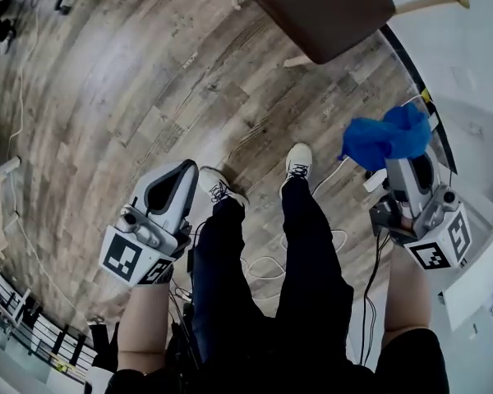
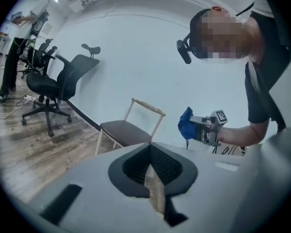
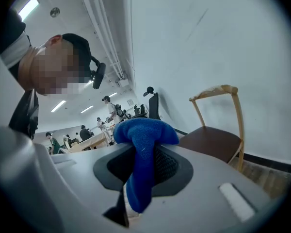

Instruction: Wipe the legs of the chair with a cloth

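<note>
R gripper (image 1: 403,171) is clamped on a blue cloth (image 1: 386,138). In the R gripper view the jaws pinch the cloth (image 3: 143,130) at its middle: a bunched wad sits above the jaws and a strip hangs down between them. In the head view the cloth sticks out past the jaw tips as a loose clump, up in the air off the floor (image 1: 148,80), by the white wall (image 1: 476,48).

L gripper (image 1: 179,175) carries nothing. In its own view the jaws (image 2: 150,149) are drawn together w/ only a thin slit showing wood floor through it. They're prob. fully closed, but the slit makes that hard to confirm.

Chair (image 1: 320,6) stands ahead of the person at the top of the head view. It has a brown seat and pale wood legs, one leg (image 1: 300,60) showing under the seat edge. Both grippers are well apart from it and the cloth touches no leg. The L gripper view shows the chair (image 2: 126,130) against the wall w/ a thin wood back rail, and the R gripper w/ cloth (image 2: 185,123) held out beside it. The R gripper view has the chair (image 3: 211,140) to the right, front leg (image 3: 241,161) visible.

The person stands between the grippers, white shoes (image 1: 298,161) on the plank floor, w/ white cables (image 1: 267,265) looping by the feet. A black office chair (image 2: 53,84) is in the bg at left.
</note>
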A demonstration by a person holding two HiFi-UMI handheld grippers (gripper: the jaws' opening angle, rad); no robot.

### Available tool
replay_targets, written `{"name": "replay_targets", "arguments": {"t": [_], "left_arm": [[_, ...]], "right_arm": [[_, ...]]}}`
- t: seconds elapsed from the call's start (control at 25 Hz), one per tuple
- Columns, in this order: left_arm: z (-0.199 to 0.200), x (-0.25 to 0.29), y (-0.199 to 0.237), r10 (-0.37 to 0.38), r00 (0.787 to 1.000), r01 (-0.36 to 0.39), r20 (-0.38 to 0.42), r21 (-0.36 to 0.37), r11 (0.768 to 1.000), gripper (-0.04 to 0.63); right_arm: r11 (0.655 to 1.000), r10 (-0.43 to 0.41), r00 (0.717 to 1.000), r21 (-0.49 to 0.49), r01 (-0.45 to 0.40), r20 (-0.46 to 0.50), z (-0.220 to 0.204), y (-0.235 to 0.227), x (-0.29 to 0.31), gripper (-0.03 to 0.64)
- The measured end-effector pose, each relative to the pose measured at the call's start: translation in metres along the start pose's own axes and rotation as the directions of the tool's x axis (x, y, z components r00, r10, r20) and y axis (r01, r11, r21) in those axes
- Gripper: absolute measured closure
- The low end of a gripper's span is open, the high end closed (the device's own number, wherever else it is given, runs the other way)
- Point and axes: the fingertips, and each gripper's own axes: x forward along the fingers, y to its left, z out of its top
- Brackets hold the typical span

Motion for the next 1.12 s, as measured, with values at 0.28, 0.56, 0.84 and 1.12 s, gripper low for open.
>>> {"name": "replay_targets", "arguments": {"t": [0.28,0.56,0.84,1.12], "left_arm": [[0.128,-0.039,-0.09,-0.022,1.0,0.022,-0.002,0.036,0.999,0.591],[0.225,-0.046,-0.221,-0.083,0.995,0.083,0.063,0.012,0.996,0.591],[0.235,-0.046,-0.303,-0.086,0.993,0.088,0.08,-0.02,0.996,0.591],[0.23,-0.084,-0.324,-0.17,0.982,0.176,0.079,-0.091,0.98,0.591]], "right_arm": [[0.997,0.072,0.997,-0.005,-0.072,0.013,0.111,0.079,-0.035,0.529],[0.982,0.187,0.982,0.024,-0.187,-0.001,0.197,0.149,-0.102,0.531],[0.955,0.292,0.956,0.059,-0.29,-0.019,0.209,0.189,-0.158,0.531],[0.958,0.266,0.964,0.11,-0.264,-0.002,0.189,0.238,-0.176,0.531]]}}
